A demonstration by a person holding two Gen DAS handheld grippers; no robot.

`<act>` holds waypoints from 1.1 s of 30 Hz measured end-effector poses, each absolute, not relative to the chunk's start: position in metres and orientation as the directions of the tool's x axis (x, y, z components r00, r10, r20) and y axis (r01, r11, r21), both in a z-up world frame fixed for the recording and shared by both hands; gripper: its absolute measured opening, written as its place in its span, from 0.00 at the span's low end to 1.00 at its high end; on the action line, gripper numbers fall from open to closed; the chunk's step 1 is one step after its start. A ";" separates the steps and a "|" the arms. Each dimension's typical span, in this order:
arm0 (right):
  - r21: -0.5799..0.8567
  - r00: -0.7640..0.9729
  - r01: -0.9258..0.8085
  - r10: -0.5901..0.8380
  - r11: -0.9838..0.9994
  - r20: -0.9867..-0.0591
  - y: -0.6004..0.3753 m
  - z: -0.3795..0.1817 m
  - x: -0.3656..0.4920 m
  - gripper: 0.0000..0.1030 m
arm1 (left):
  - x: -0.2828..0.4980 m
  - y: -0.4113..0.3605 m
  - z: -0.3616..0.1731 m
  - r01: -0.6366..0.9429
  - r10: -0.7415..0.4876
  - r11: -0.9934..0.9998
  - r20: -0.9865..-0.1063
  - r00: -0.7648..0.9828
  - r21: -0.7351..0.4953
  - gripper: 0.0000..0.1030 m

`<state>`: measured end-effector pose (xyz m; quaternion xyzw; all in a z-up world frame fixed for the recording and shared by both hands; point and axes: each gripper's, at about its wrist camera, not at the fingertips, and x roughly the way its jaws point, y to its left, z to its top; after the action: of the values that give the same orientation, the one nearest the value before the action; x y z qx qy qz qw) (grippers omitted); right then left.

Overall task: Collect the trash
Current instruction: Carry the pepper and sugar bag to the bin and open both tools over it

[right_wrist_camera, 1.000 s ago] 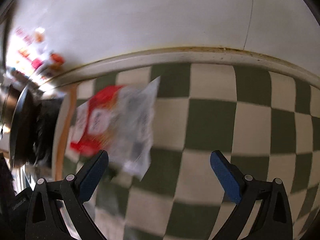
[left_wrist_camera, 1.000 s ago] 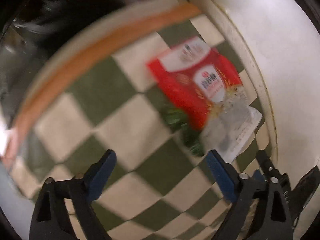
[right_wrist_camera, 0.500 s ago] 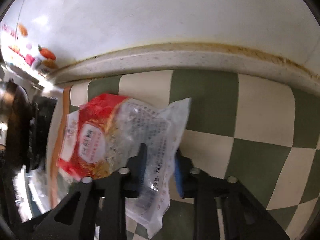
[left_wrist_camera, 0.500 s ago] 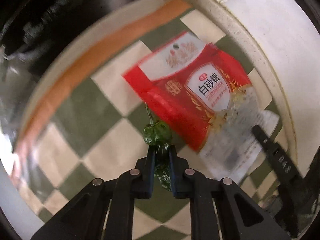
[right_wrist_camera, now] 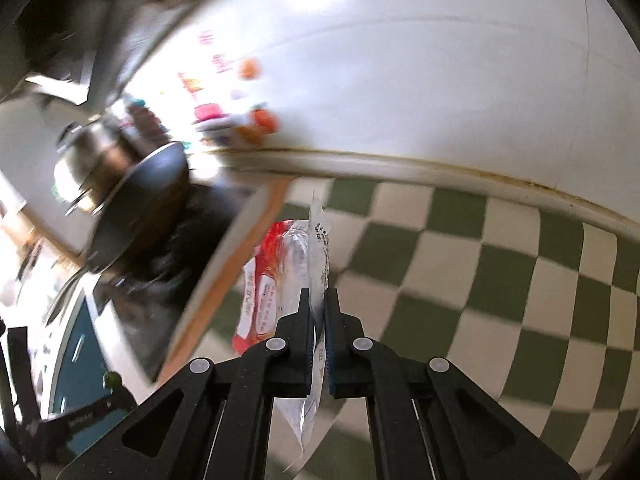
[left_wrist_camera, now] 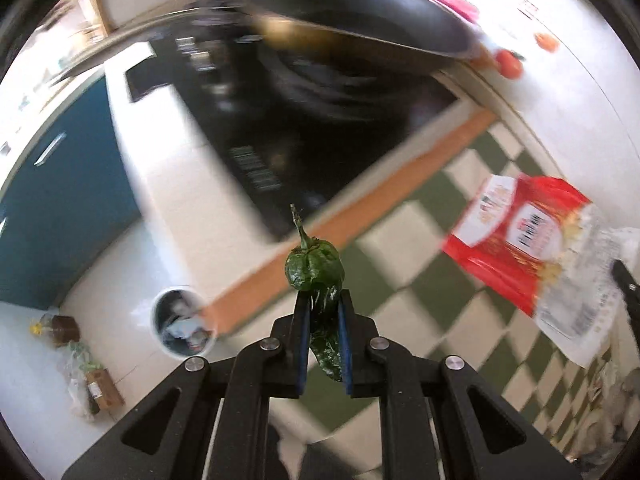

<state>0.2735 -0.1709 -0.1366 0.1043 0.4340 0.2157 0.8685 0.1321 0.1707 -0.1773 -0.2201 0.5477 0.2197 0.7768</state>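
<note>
My left gripper (left_wrist_camera: 323, 300) is shut on a dark green wilted pepper (left_wrist_camera: 316, 270) with its stem up, held in the air above the counter edge. My right gripper (right_wrist_camera: 319, 300) is shut on the clear end of a red and clear plastic sugar bag (right_wrist_camera: 280, 276), lifted off the green checked cloth. The same bag (left_wrist_camera: 528, 236) hangs at the right of the left wrist view, with the right gripper's tip at the far right edge. A round bin (left_wrist_camera: 184, 326) with trash inside stands on the floor below.
A black stovetop (left_wrist_camera: 288, 128) with a dark pan (left_wrist_camera: 360, 28) lies to the left of the checked cloth (right_wrist_camera: 500, 280). A white wall (right_wrist_camera: 440, 60) runs behind. Blue cabinet doors (left_wrist_camera: 56, 208) and loose trash (left_wrist_camera: 80, 364) on the floor show lower left.
Both grippers closed from open, the left on the pepper and the right on the bag. Both have since lifted their items off the cloth and swung toward the stove and counter edge.
</note>
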 end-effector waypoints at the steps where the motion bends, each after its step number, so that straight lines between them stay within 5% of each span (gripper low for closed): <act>1: 0.370 0.521 -0.301 0.477 0.879 -0.708 -0.163 -0.133 0.260 0.04 | 0.115 0.182 -0.178 -0.592 0.112 0.800 -0.947 0.302 -0.094 0.09; 14: 0.312 0.312 -0.560 0.544 0.768 -0.779 0.035 -0.145 0.081 0.04 | -0.105 0.331 -0.254 -0.789 0.159 0.612 -0.969 0.191 -0.055 0.09; 22: 0.170 0.190 -0.678 0.393 0.716 -0.900 0.201 -0.312 0.017 0.04 | -0.179 0.415 -0.400 -0.890 0.043 0.453 -0.996 0.078 -0.051 0.10; 33: 0.022 0.125 -0.797 0.201 0.604 -0.972 0.349 -0.617 -0.019 0.04 | -0.187 0.473 -0.693 -0.928 -0.218 0.324 -0.969 0.119 -0.187 0.10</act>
<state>-0.0188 0.3489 -0.6168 -0.2673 0.5574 0.3560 0.7008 -0.1866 0.4729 -0.6933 -0.4896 0.5851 0.3136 0.5653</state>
